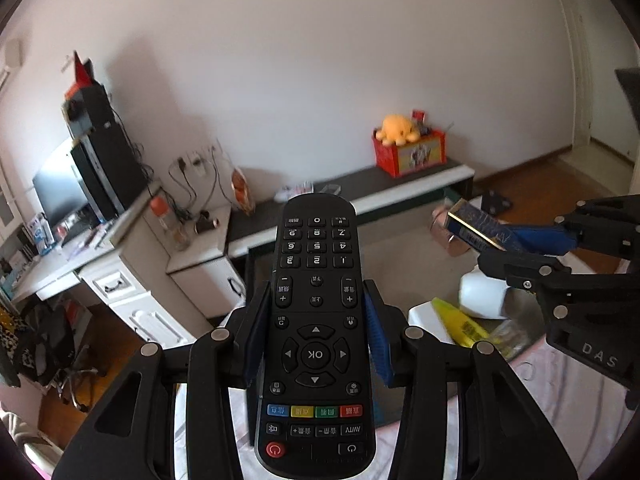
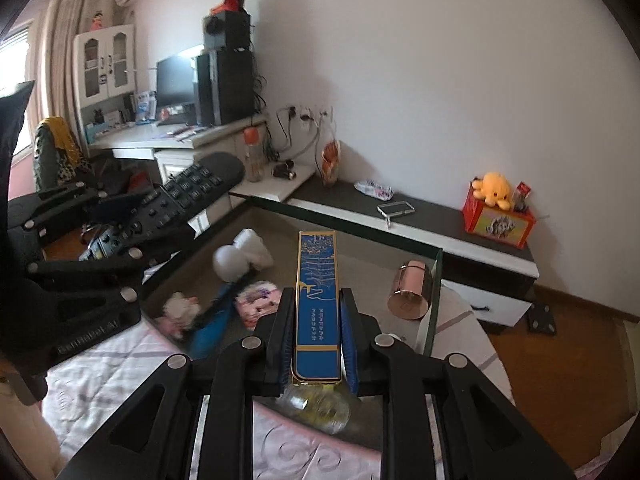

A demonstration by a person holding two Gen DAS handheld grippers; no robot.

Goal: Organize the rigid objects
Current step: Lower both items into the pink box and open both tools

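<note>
White wall fills the background, with a low black-topped TV bench (image 2: 424, 220) running along it and a white desk (image 2: 160, 138) at the far left carrying a monitor (image 2: 174, 80) and a black computer tower (image 2: 230, 84). Your left gripper (image 1: 316, 312) is clamped on a black remote control (image 1: 316, 320), its blue pads pressing both long edges near the arrow buttons, keypad end pointing away from you. Your right gripper (image 2: 316, 316) is clenched on a slim blue box with gold trim (image 2: 317, 304), held lengthwise between the pads so it juts out toward the wall. Both items are up off the surface, over a glass-topped table (image 2: 434, 280) partly draped with a pale patterned cloth (image 2: 120, 376). On the glass below you lie a rose-gold cylinder (image 2: 410, 290) on its side near the right edge, a white bottle (image 2: 240, 256) on its side farther left, a blue brush-like object (image 2: 216, 320), blurred, and a small pink printed pack (image 2: 258, 302). On the right end of the bench sits a red box (image 2: 498, 220) with a yellow plush toy (image 2: 494, 190) on top.
</note>
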